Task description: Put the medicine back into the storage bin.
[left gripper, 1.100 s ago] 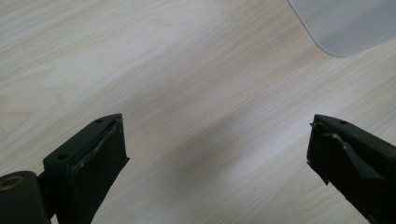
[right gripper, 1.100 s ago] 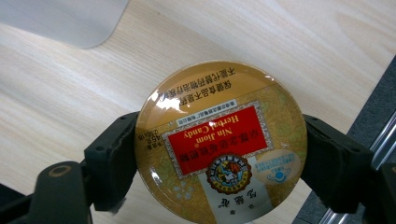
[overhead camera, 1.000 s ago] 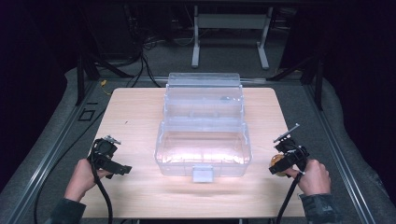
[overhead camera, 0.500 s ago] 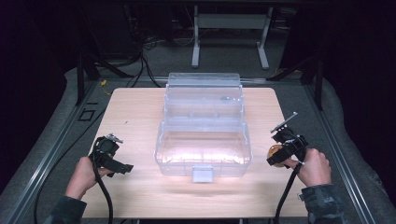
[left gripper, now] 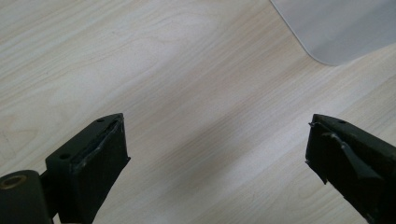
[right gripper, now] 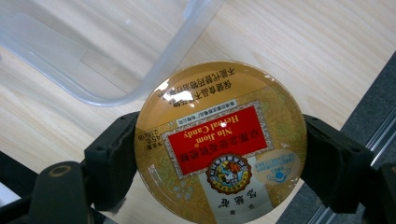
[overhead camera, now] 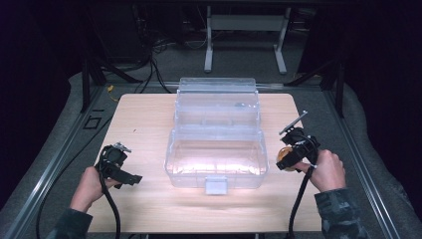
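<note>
R gripper (overhead camera: pixel 287 160) is clamped on the round gold herbal-candy tin w/ red label (right gripper: pixel 220 142), held off the light wood desk (overhead camera: pixel 144 124) just right of the open clear plastic storage box (overhead camera: pixel 216 149); L gripper (overhead camera: pixel 130 178) sits jaws apart w/ nothing in them, near the box's front-left corner. Risk: jaws pinch only the tin's curved edge, so a tilt or a bump on the box wall could pop it loose onto the desk. Vs a sec ago, R hand has lifted the tin up and fwd; L hasn't moved.
</note>
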### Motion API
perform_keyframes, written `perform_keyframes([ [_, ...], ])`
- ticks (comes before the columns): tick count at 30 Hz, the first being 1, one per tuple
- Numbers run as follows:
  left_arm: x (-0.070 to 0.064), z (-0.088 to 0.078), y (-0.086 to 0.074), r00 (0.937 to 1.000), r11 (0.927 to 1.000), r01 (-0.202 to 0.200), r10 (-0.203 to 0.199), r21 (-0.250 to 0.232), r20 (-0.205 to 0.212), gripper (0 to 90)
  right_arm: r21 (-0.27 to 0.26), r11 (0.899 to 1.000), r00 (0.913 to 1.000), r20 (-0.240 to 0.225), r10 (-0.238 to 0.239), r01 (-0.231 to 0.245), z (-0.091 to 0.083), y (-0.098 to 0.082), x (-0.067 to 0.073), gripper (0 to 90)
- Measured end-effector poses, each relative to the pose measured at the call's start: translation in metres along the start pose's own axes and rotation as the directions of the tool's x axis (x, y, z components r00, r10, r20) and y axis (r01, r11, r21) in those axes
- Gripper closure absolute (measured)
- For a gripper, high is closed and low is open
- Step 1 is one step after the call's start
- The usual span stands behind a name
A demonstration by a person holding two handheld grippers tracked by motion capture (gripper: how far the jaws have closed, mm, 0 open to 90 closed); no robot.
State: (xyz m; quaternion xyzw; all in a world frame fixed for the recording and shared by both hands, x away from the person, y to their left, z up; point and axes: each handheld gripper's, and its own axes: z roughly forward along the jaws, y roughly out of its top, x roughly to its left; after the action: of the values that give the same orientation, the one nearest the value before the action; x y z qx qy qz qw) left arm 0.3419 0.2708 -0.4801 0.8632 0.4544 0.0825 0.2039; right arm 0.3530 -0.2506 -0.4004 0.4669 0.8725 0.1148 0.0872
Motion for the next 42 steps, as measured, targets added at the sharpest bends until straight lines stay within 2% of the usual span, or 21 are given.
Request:
perform_keyframes([
  [3, 0.000, 0.001, 0.000, 1.0000, 1.0000, -0.002, 0.002, 0.002, -0.001, 5.8, 0.000, 1.000, 0.9999, 0.008, -0.015, 0.015, -0.001, 0.006, 0.004, 20.0],
  [18, -0.002, 0.001, 0.000, 1.0000, 1.0000, -0.006, 0.006, 0.007, -0.002, 6.6, -0.021, 0.996, 0.9964, -0.021, -0.082, 0.081, -0.001, 0.034, 0.027, 19.9],
  [22, -0.001, -0.001, 0.001, 1.0000, 1.0000, 0.002, -0.002, 0.004, -0.006, 6.6, -0.017, 0.994, 0.9939, -0.030, -0.106, 0.106, 0.005, 0.044, 0.035, 19.9],
  [31, -0.003, -0.001, 0.002, 1.0000, 1.0000, -0.006, 0.006, 0.005, -0.006, 7.2, -0.013, 0.992, 0.9907, -0.052, -0.126, 0.125, 0.019, 0.056, 0.046, 19.9],
  [42, -0.003, 0.002, -0.001, 1.0000, 1.0000, -0.002, 0.002, 0.007, -0.003, 7.3, 0.026, 0.990, 0.9893, -0.053, -0.136, 0.137, 0.040, 0.060, 0.055, 19.9],
])
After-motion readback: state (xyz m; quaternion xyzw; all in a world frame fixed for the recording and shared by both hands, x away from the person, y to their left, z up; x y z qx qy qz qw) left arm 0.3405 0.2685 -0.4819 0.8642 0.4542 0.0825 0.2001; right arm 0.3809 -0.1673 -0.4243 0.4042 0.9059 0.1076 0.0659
